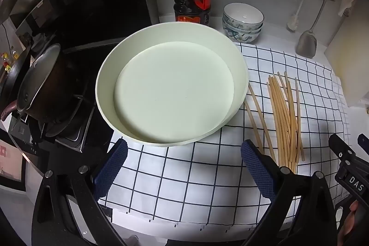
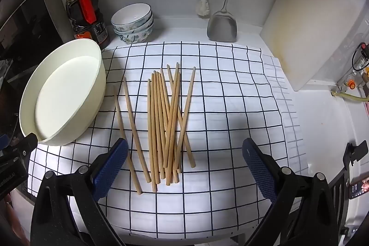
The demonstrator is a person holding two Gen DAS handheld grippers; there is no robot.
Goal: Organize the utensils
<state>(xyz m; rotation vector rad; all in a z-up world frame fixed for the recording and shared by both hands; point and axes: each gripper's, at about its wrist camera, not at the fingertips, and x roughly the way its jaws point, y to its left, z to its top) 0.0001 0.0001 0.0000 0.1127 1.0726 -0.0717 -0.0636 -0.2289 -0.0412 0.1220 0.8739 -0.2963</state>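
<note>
Wooden chopsticks (image 1: 286,117) lie loose on the checked cloth (image 1: 184,176) in the left wrist view, to the right of the pale green round basin (image 1: 106,75), which holds nothing. The left gripper (image 1: 184,167) hovers near the basin's near rim with its jaws spread wide and nothing between them. The near ends of the chopsticks are hidden behind its right finger. At the right edge only a part of the right gripper (image 1: 350,167) shows, too little there to read its jaws.

From the right wrist view, the chopsticks (image 2: 166,126) sprawl in a crossed heap at mid-cloth, two lying apart on the left nearer the basin (image 2: 27,93). The right gripper (image 2: 184,167) is over their near ends, jaws wide, gripping nothing. By this showing the sorting looks not yet begun: every stick remains on the cloth. How many sticks overlap in the heap is hard to count.
</note>
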